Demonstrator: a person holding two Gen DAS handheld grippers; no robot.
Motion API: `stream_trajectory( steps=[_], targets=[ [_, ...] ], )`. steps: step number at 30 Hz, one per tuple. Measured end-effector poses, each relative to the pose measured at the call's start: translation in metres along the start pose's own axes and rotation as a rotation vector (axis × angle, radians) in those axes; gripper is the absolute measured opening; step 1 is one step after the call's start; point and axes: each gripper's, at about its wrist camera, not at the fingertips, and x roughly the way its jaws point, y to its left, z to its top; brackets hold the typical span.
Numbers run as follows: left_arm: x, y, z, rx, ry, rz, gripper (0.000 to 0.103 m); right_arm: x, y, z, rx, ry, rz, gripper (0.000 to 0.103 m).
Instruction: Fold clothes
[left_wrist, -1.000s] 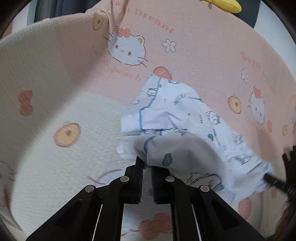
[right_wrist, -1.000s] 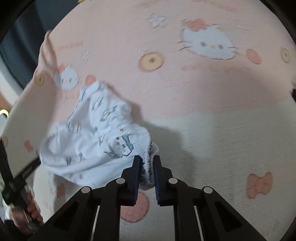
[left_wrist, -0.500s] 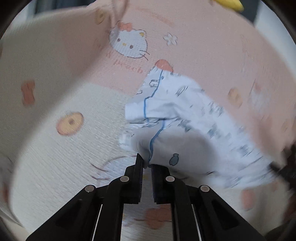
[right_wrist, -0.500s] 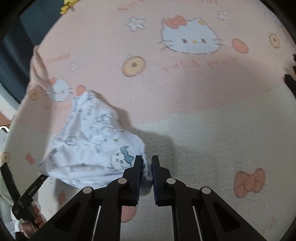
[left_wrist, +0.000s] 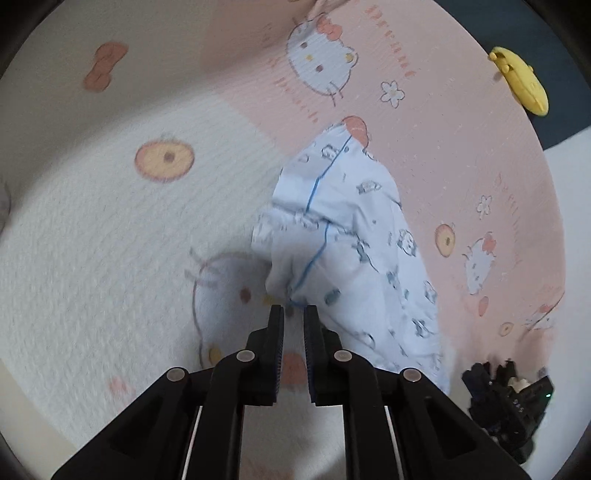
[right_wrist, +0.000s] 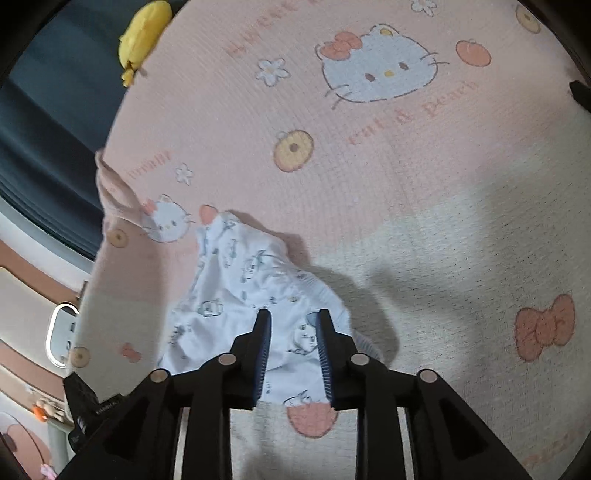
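Observation:
A small white garment (left_wrist: 354, 236) with blue piping and little cartoon prints lies crumpled on a pink and cream cat-print mat (left_wrist: 110, 229). My left gripper (left_wrist: 293, 314) is shut, its tips pinching the garment's near corner where the blue seam ends. In the right wrist view the same garment (right_wrist: 236, 291) lies under my right gripper (right_wrist: 293, 314), whose jaws are opening. The cloth shows between them, but the pads stand clear of it. The right gripper's black body (left_wrist: 506, 402) shows at the left view's lower right.
A yellow toy (left_wrist: 521, 85) lies at the mat's far edge, also seen in the right wrist view (right_wrist: 144, 33). A fold of the mat (right_wrist: 114, 192) stands up at its left edge, with dark floor beyond. Bare cream mat (right_wrist: 461, 295) lies right of the garment.
The garment has come down from hanging between the grippers to lying on the mat. The right jaws, shut on its gathered edge before, have parted. The left gripper rolled and stayed pinched.

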Motion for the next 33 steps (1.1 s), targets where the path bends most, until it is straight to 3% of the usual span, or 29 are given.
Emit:
stream_trajectory(
  steps=[2,8,9,10,11,14,18,26,33],
  targets=[
    [-0.007,0.001,-0.001,-0.021,0.010,-0.032,0.009,-0.008,-0.001,-0.004,0.010,-0.010,-0.009,0.038],
    [-0.018,0.009,0.001,-0.146,-0.017,-0.168,0.013,-0.023,-0.021,-0.014,0.163,-0.019,0.083,0.047],
    [-0.016,0.010,0.004,-0.169,-0.012,-0.185,0.028,-0.021,-0.024,-0.013,0.181,-0.017,0.090,0.048],
    [-0.012,0.014,0.005,-0.209,-0.010,-0.204,0.057,-0.019,-0.026,-0.013,0.201,-0.013,0.097,0.049],
    [-0.008,0.018,0.005,-0.256,-0.011,-0.226,0.078,-0.017,-0.029,-0.013,0.220,-0.009,0.103,0.050],
    [-0.002,0.034,0.001,-0.388,-0.042,-0.267,0.078,-0.009,-0.036,-0.015,0.282,0.007,0.131,0.050],
    [-0.002,0.039,0.003,-0.434,-0.055,-0.197,0.078,0.000,-0.042,-0.019,0.315,0.034,0.129,0.051],
    [-0.004,-0.002,0.031,-0.205,0.015,-0.111,0.078,0.007,-0.052,-0.021,0.342,0.056,0.113,0.051],
    [0.017,-0.014,0.033,-0.184,0.105,-0.123,0.078,0.013,-0.061,-0.033,0.411,0.101,0.146,0.051]
  ],
)
